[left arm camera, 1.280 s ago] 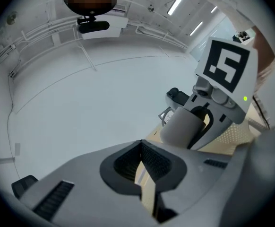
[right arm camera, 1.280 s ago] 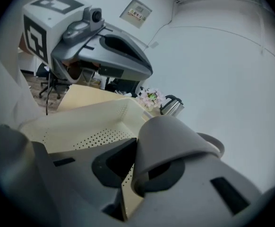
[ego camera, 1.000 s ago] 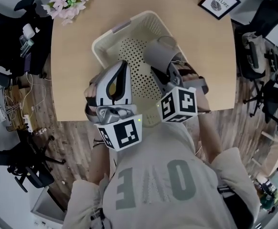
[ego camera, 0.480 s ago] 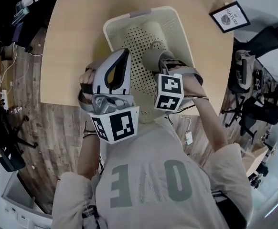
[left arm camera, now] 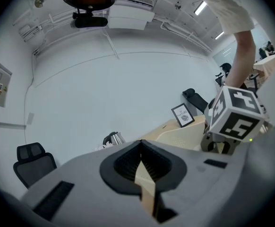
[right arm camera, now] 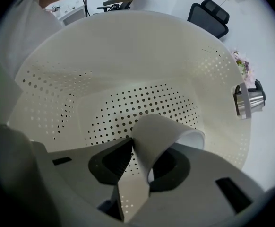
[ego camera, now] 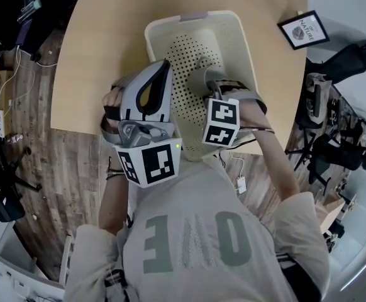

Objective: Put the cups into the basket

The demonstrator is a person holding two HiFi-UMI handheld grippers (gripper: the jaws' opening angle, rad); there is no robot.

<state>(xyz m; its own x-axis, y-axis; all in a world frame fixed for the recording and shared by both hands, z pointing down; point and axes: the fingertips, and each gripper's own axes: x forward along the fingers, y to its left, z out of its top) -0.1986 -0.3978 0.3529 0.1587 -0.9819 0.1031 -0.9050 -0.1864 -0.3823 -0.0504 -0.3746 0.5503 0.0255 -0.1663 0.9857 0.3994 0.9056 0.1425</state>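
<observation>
**Worktop watch: cup inside the basket**

Wooden worktop (ego camera: 101, 55) below, with the cream perforated basket (ego camera: 195, 16) sitting at its near edge. The right tool (right arm camera: 149, 148) is down inside the basket with its jaws opening, and the grey cup (right arm camera: 161, 131) sits tilted between them above the dotted floor. The left tool (left arm camera: 141, 143) hovers over the near edge just beside the basket, jaws pressed together, nothing between them.

Framed print (ego camera: 302, 30) on the tan table (ego camera: 101, 55), near its corner, black office chair (ego camera: 353, 58) beyond — wood-plank floor (ego camera: 57, 162) below
</observation>
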